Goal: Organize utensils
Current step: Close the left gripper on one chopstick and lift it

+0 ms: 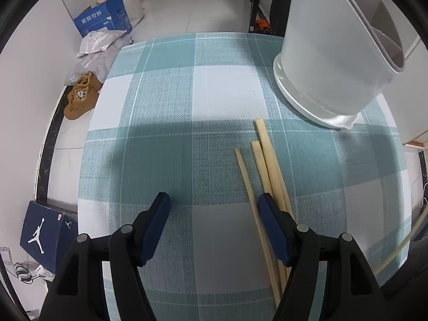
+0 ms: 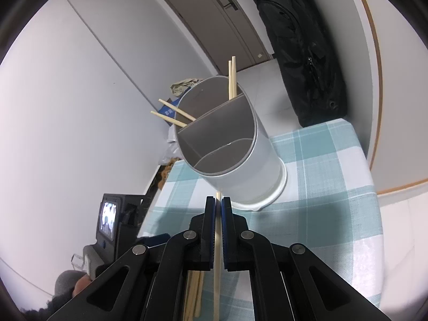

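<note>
Three bamboo chopsticks (image 1: pixel 263 165) lie side by side on the checked tablecloth (image 1: pixel 187 101). My left gripper (image 1: pixel 214 203) is open just above the cloth, its right finger resting over the chopsticks. The grey divided utensil holder (image 1: pixel 334 61) stands at the far right. In the right wrist view my right gripper (image 2: pixel 218 203) is shut on a single chopstick (image 2: pixel 217 254), held close in front of the holder (image 2: pixel 227 144). Several chopsticks (image 2: pixel 232 80) stand in the holder's back compartments. More chopsticks (image 2: pixel 194 294) lie on the cloth below.
The table's left edge drops to a floor with brown shoes (image 1: pixel 80 99), blue boxes (image 1: pixel 104 18) and plastic bags. A black bag (image 2: pixel 302 53) hangs behind the table. The left gripper's body (image 2: pixel 112 219) sits to the left in the right wrist view.
</note>
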Demonstrator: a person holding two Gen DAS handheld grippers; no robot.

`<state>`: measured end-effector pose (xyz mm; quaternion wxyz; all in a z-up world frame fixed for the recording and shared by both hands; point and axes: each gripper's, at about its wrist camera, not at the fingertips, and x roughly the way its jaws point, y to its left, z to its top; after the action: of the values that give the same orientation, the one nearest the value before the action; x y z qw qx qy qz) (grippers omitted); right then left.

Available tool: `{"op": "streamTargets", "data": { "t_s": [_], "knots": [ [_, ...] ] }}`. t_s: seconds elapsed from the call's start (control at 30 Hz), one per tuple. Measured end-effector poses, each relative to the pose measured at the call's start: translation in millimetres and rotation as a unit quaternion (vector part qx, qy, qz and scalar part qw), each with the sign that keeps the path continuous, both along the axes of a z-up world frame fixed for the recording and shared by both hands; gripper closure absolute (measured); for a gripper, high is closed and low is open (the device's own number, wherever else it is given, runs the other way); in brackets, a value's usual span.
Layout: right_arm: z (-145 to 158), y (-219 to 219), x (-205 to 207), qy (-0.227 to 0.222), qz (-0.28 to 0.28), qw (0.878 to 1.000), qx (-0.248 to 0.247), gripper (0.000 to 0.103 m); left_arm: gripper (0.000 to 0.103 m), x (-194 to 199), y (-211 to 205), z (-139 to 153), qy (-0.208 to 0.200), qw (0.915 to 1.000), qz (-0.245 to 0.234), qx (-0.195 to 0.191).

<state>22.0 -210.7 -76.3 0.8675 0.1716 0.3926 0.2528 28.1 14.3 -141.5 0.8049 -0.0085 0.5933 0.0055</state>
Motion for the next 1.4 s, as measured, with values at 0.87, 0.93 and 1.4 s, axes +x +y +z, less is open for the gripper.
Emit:
{"op": "streamTargets", "data": {
  "t_s": [0.87, 0.93, 1.4],
  "knots": [
    [-4.3, -4.6, 8.8, 0.006, 0.006, 1.0, -0.008, 0.099, 0.102, 12.1, -2.2, 9.9, -0.016, 0.9988, 0.015, -0.045],
    [-2.5, -2.5, 6.8, 0.0, 0.009, 1.0, -0.012, 0.099, 0.102, 13.3, -2.6, 14.9, -0.027, 0.9981, 0.016, -0.052],
    [7.5, -4.9, -10.8, -0.026, -0.002, 1.0, -0.016, 0.1, 0.102, -1.5, 3.4, 43.8, -0.075, 0.9928, 0.012, -0.093]
  ]
}}
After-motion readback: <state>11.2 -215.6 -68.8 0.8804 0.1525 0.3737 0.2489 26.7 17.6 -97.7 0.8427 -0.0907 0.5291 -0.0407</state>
